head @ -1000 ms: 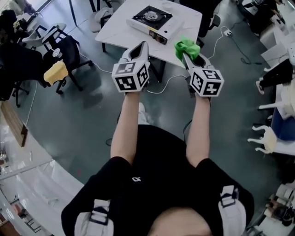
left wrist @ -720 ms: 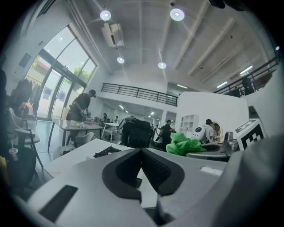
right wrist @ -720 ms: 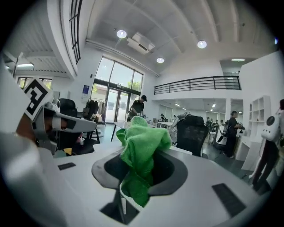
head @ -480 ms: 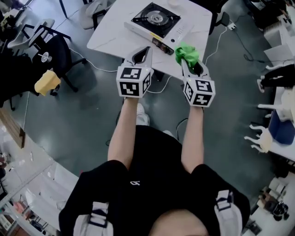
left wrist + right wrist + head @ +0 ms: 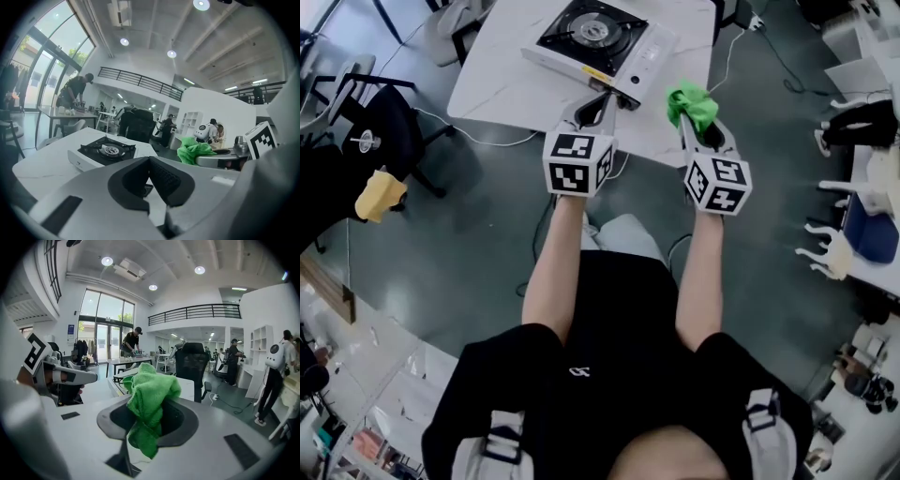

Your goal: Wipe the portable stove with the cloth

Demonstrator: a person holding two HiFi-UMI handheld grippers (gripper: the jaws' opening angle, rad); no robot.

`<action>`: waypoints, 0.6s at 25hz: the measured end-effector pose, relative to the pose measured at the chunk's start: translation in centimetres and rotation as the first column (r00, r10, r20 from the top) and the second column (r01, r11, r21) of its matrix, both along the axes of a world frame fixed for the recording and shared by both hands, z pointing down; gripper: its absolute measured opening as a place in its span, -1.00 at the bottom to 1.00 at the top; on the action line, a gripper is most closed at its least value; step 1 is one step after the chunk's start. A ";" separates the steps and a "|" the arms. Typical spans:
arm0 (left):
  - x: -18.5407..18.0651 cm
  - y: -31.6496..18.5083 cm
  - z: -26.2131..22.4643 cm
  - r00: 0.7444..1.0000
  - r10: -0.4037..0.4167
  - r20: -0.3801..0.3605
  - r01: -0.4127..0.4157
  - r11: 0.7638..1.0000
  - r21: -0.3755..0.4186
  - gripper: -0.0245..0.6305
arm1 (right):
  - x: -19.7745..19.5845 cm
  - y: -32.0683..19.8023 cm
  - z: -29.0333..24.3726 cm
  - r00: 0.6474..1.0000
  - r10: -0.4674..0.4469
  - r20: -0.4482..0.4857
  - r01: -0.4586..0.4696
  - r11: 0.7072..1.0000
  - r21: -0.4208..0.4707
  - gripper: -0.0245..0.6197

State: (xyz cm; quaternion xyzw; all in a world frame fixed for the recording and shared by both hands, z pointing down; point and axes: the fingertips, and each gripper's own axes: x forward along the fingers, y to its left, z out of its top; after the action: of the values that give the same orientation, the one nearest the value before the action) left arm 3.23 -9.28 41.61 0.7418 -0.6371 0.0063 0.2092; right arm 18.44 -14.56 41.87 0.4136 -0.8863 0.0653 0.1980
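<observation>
Your cloth, just right of the portable stove, is bright green. The stove is white with a black top and a yellow strip on its front. The table under the stove is white. Your left gripper and right gripper carry white cubes with black square markers.

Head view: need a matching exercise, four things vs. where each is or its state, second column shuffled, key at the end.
Things
1. portable stove
2. green cloth
3. left gripper
4. black office chair

Place or state
A. shut, nothing between its jaws
B. sits on the white table
C. stands on the floor, left of that table in the head view
D. clamped in the right gripper

Pairs: 1-B, 2-D, 3-A, 4-C
</observation>
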 end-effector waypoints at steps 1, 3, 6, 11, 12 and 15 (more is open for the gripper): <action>0.5 -0.5 0.3 1.000 0.007 -0.003 -0.007 1.000 -0.007 -0.94 | 0.8 -0.4 0.2 1.000 0.017 -0.005 -0.017 1.000 -0.006 -0.60; 1.6 -1.0 1.3 1.000 0.025 -0.007 -0.025 0.999 -0.037 -0.94 | 2.7 -1.2 1.1 0.998 0.066 -0.017 -0.067 0.997 -0.034 -0.59; 2.1 -2.2 2.4 0.999 0.047 -0.021 -0.049 0.997 -0.064 -0.94 | 3.5 -2.9 2.6 0.995 0.093 -0.037 -0.095 0.993 -0.067 -0.59; 0.1 -5.1 2.3 1.000 -0.012 -0.004 0.012 0.997 -0.074 -0.94 | 0.8 -7.0 3.1 1.000 0.016 -0.021 -0.018 0.997 -0.075 -0.59; -0.1 -5.8 2.4 1.000 -0.018 0.011 0.019 0.997 -0.080 -0.94 | 0.3 -7.9 3.1 1.000 0.001 -0.014 -0.002 0.997 -0.078 -0.59; -0.6 -7.7 2.8 0.999 -0.037 0.032 0.040 0.995 -0.092 -0.94 | -1.4 -11.0 3.0 0.999 -0.042 -0.012 0.040 0.996 -0.078 -0.59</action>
State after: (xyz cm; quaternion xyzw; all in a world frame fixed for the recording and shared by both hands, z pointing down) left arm 2.61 -16.95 44.41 0.7186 -0.6534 0.0429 0.2340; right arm 17.05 -25.58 44.89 0.3877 -0.8899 0.0928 0.2215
